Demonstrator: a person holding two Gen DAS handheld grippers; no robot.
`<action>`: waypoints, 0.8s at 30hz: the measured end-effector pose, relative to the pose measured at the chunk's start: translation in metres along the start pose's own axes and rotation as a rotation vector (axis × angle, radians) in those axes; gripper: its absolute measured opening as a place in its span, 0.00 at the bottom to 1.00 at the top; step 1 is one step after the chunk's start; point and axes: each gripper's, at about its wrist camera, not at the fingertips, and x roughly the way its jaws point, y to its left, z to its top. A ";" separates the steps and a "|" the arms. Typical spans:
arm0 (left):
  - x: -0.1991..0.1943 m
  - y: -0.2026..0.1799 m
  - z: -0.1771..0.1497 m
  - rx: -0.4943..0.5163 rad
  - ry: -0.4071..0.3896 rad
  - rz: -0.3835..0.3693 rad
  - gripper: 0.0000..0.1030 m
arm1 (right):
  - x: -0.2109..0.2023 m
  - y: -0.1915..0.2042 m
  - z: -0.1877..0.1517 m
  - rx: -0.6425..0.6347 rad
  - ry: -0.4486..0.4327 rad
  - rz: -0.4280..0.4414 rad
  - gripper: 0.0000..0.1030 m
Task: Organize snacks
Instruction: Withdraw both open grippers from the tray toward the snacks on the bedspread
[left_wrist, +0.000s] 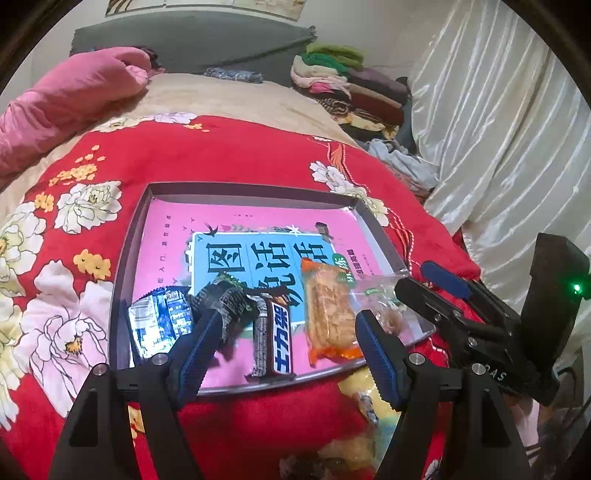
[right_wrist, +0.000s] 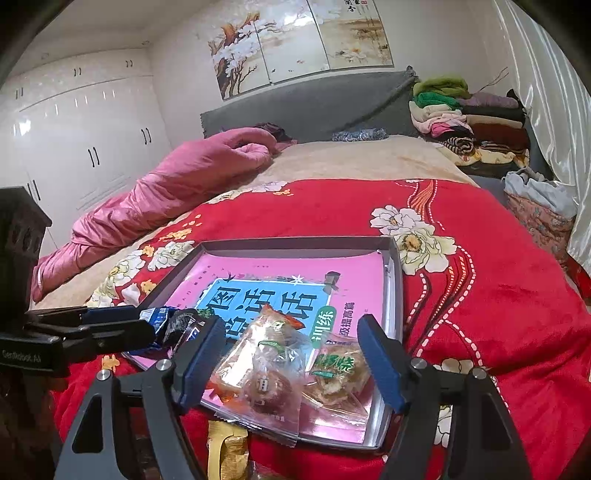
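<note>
A shallow grey tray (left_wrist: 251, 188) with a pink book in it lies on the red floral bedspread. In it lie a blue-white packet (left_wrist: 159, 321), a dark patterned packet (left_wrist: 225, 302), a Snickers bar (left_wrist: 273, 336) and an orange-wrapped biscuit (left_wrist: 328, 314). My left gripper (left_wrist: 286, 325) hovers open over the bar, its left finger in front of the dark packet. My right gripper (right_wrist: 290, 328) is open, with a clear packet of round brown pastry (right_wrist: 266, 384) lying loose between its fingers and over the tray's front rim (right_wrist: 295, 243). A green-labelled clear packet (right_wrist: 340, 373) lies beside it.
Yellow packets (left_wrist: 369, 398) lie on the bedspread in front of the tray. A pink quilt (right_wrist: 166, 184) lies at the far left, folded clothes (right_wrist: 465, 122) are piled at the far right, and a white curtain (left_wrist: 498, 129) hangs along the right side.
</note>
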 end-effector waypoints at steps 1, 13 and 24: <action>0.000 -0.001 -0.001 0.004 0.002 -0.003 0.74 | 0.000 0.000 0.000 -0.001 -0.002 0.001 0.72; -0.008 -0.006 -0.012 0.030 0.021 -0.038 0.79 | -0.008 -0.002 0.001 0.007 -0.022 0.018 0.77; -0.013 -0.013 -0.025 0.080 0.047 -0.056 0.80 | -0.008 0.002 0.000 -0.003 -0.010 0.033 0.79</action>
